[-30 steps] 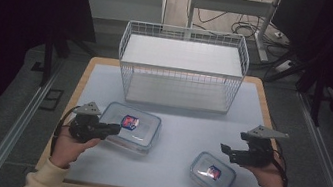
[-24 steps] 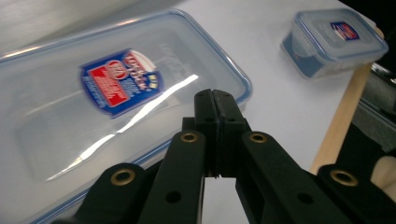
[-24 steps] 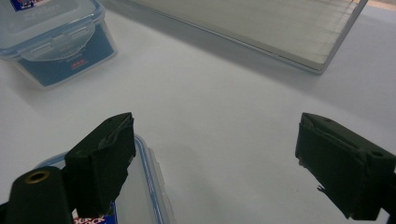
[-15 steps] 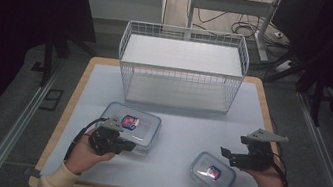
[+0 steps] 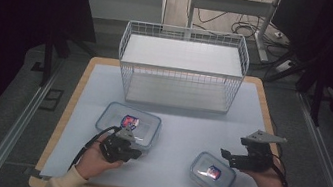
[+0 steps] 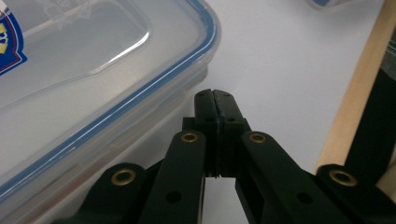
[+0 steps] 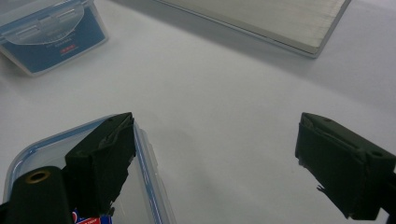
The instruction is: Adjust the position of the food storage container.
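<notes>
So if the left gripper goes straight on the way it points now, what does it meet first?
Probably the bare table top, not the container: the shut left gripper points just past the corner of the large clear container beside it. Depth is hard to judge, so it may still graze that corner.

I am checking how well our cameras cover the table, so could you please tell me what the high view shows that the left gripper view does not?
Only the high view takes in the white wire basket at the back of the table, both forearms, and the right gripper beside the smaller container. Only the left gripper view shows, close up, that the left gripper has its fingers pressed together, empty, beside the blue-rimmed edge of the larger container. Both show that container, the left gripper and the pale tabletop.
</notes>
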Available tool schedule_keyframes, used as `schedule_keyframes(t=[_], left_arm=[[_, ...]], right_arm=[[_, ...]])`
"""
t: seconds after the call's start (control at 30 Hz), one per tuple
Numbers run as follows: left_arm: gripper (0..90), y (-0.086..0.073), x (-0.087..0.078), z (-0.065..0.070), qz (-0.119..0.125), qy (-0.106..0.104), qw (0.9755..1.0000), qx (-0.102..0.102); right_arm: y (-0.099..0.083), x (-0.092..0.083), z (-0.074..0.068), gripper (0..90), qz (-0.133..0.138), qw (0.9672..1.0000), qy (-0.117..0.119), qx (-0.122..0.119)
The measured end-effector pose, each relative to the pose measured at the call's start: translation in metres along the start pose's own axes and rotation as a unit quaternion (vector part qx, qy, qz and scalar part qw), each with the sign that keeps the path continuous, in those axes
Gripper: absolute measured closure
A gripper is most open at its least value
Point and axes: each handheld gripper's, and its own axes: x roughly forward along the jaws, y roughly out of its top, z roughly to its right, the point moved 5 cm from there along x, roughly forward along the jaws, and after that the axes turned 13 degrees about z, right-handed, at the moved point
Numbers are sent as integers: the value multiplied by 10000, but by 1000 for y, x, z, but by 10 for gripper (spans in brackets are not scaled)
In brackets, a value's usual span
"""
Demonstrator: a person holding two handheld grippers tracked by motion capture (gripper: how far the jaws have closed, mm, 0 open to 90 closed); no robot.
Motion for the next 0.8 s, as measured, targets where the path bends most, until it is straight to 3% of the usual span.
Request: schedule_keyframes(t=[0.3, 0.8], left_arm=[[900, 5, 13, 0, -100, 140, 9999, -12], [900, 25, 43, -10, 1, 272, 9995, -137]], right_arm=[[-2, 1, 1, 122, -32, 10000, -10, 4], [-4, 6, -2, 126, -99, 9999, -31, 0]])
